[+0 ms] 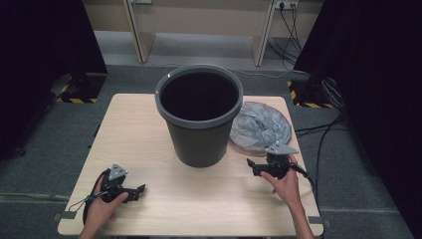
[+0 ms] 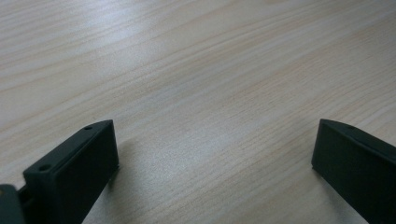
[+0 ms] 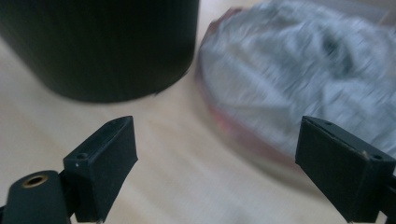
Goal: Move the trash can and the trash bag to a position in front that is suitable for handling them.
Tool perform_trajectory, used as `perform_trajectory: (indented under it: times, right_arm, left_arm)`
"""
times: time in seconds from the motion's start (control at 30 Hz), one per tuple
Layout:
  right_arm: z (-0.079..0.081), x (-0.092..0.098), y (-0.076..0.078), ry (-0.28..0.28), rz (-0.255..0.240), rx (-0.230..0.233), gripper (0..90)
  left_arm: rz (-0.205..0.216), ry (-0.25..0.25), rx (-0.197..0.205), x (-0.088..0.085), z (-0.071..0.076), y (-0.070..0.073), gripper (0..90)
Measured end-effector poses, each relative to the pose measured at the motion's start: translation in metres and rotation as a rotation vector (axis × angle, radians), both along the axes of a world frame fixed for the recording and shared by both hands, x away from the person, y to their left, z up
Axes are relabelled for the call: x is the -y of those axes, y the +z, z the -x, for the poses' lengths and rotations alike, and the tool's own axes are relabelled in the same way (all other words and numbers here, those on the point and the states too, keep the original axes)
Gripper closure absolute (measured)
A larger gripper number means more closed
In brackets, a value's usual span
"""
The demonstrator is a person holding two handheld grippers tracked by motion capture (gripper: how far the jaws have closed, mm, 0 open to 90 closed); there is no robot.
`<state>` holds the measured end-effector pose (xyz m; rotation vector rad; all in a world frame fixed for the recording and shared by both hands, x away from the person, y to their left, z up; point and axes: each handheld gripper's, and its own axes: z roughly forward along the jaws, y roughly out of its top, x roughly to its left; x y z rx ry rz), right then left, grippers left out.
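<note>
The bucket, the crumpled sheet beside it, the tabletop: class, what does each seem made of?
Bucket: probably moulded plastic, dark grey, matte, rolled rim. Crumpled sheet: likely thin plastic film, silvery grey, glossy creases. Tabletop: pale wood or wood-look laminate, with visible grain lines.

Left gripper [image 1: 141, 189] low at near-left, jaws wide apart. Right gripper [image 1: 250, 163] at near-right, jaws wide apart, empty.

A pale wooden table [image 1: 149, 149] carries a dark bin [image 1: 199, 119] at its centre. A crumpled grey bag [image 1: 261, 127] lies at the bin's three o'clock, touching it.
</note>
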<state>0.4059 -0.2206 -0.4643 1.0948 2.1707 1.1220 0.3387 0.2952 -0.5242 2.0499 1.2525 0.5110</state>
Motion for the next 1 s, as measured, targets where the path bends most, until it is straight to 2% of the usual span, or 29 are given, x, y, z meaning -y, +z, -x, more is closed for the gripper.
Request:
perform_trajectory:
  times: [0.03,0.07,0.1,0.13,0.47,0.5,0.53,0.57,0.83,0.93,1.0]
  right_arm:
    - [0.000,0.000,0.000,0.000,0.000,0.000,13.1]
    - [-0.010,-0.001,0.007,-0.014,-0.007,0.007,13.1]
    - [-0.010,-0.001,0.007,-0.014,-0.007,0.007,13.1]
    - [-0.019,-0.001,0.013,-0.032,-0.003,0.010,13.1]
    - [-0.071,-0.001,0.027,-0.098,0.005,-0.008,13.1]
    - [-0.071,-0.001,0.027,-0.098,0.005,-0.008,13.1]
    - [-0.082,-0.001,0.027,-0.110,-0.001,-0.022,13.1]
    - [-0.082,-0.001,0.027,-0.110,-0.001,-0.022,13.1]
    - [-0.120,-0.002,0.025,-0.163,0.003,-0.055,13.9]
    - [-0.130,-0.002,0.023,-0.189,0.015,-0.065,14.1]
    - [-0.134,-0.003,0.020,-0.206,0.003,-0.064,14.9]
  left_arm:
    - [0.000,0.000,0.000,0.000,0.000,0.000,0.0]
    - [0.000,0.000,0.000,0.000,0.000,0.000,0.0]
    - [0.000,0.000,0.000,0.000,0.000,0.000,0.0]
    - [0.000,0.000,0.000,0.000,0.000,0.000,0.0]
    - [0.000,0.000,0.000,0.000,0.000,0.000,0.0]
    - [0.000,0.000,0.000,0.000,0.000,0.000,0.0]
    - [0.000,0.000,0.000,0.000,0.000,0.000,0.0]
    - [0.000,0.000,0.000,0.000,0.000,0.000,0.0]
    - [0.000,0.000,0.000,0.000,0.000,0.000,0.0]
    - [0.000,0.000,0.000,0.000,0.000,0.000,0.0]
    - [0.000,0.000,0.000,0.000,0.000,0.000,0.0]
